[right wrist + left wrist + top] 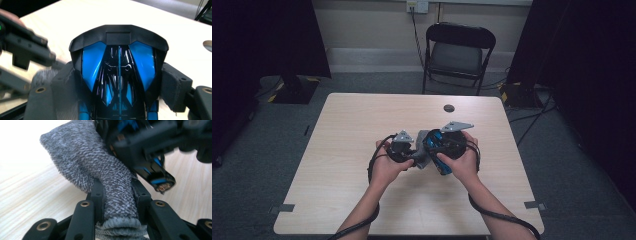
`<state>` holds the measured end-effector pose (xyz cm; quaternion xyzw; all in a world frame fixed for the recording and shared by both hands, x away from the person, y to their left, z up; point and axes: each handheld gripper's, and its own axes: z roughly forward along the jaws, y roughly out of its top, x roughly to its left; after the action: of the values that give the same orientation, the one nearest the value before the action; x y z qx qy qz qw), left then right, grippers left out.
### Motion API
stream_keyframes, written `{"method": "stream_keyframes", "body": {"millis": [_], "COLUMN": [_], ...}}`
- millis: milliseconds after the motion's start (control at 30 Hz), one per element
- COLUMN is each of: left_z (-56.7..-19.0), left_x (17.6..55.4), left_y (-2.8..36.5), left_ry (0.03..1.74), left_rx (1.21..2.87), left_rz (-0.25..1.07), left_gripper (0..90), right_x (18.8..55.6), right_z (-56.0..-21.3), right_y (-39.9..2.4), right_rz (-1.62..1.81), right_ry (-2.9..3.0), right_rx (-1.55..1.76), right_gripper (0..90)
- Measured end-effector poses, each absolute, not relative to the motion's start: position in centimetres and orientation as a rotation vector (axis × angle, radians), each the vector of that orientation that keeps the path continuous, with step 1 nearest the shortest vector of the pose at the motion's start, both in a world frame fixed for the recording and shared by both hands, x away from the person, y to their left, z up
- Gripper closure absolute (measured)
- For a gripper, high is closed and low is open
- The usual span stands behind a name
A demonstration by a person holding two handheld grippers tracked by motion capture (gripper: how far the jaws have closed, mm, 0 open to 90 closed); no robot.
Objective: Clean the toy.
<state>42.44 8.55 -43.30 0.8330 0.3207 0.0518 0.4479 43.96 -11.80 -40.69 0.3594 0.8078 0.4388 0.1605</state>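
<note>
Left tongs point(117, 195) clamped the grey sock point(100, 170) lengthwise; right tongs point(120, 82) gripped the blue-black toy car point(118, 72), nose touching the sock, just above the desk point(362, 115).

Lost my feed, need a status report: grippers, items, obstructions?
Left gripper shut on grey sock. Right gripper shut on blue-black toy car. Sock against car, above table. Nothing in the way.
</note>
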Motion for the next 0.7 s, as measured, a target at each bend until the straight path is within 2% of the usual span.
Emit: {"method": "stream_keyframes", "body": {"millis": [700], "left_z": [-44.7], "left_x": [40.9], "left_y": [5.9], "left_ry": [0.7], "left_rx": [2.101], "left_rz": [0.064], "left_gripper": [68.3], "right_x": [46.0], "right_z": [-38.8], "right_y": [-12.5], "right_rz": [1.271], "right_ry": [2.233], "right_rx": [1.117], "right_gripper": [25.2]}}
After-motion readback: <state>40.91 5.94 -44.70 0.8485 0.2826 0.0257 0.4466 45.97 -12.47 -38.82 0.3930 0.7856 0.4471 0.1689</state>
